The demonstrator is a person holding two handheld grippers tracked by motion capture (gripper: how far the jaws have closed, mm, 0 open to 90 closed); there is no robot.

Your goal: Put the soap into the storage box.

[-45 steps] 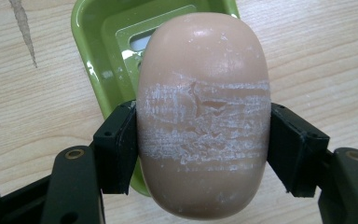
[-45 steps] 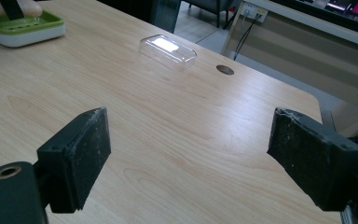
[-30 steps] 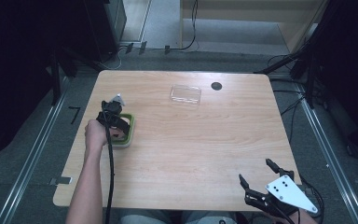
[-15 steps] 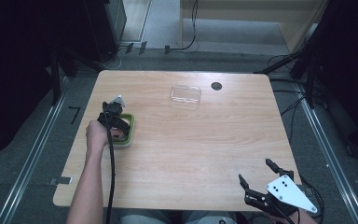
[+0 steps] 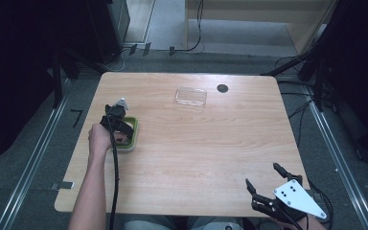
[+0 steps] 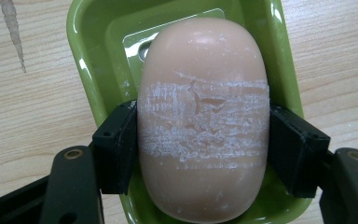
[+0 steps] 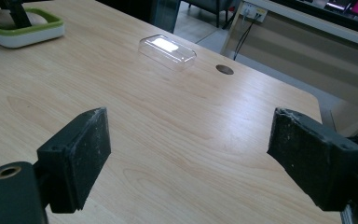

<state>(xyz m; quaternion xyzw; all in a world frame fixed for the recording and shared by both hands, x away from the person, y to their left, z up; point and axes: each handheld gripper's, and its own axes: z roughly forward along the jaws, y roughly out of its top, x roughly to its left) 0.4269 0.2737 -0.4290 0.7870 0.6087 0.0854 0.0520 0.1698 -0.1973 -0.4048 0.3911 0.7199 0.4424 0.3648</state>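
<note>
A peach soap bar (image 6: 203,121) with white scuff marks lies in a green soap dish (image 6: 86,65). My left gripper (image 6: 203,147) is shut on the soap bar, one jaw on each long side, right over the dish. From above, the left gripper (image 5: 117,125) hangs over the green dish (image 5: 133,128) at the table's left side. My right gripper (image 5: 266,188) is open with nothing in it at the front right corner of the table. Seen from the right gripper (image 7: 186,154), the dish (image 7: 25,29) sits far left.
A clear plastic lid (image 5: 190,97) lies upside of centre near the back, also seen as the lid (image 7: 168,50) ahead of my right jaws. A dark round hole (image 5: 222,88) sits in the wooden table (image 5: 206,143) near the back edge.
</note>
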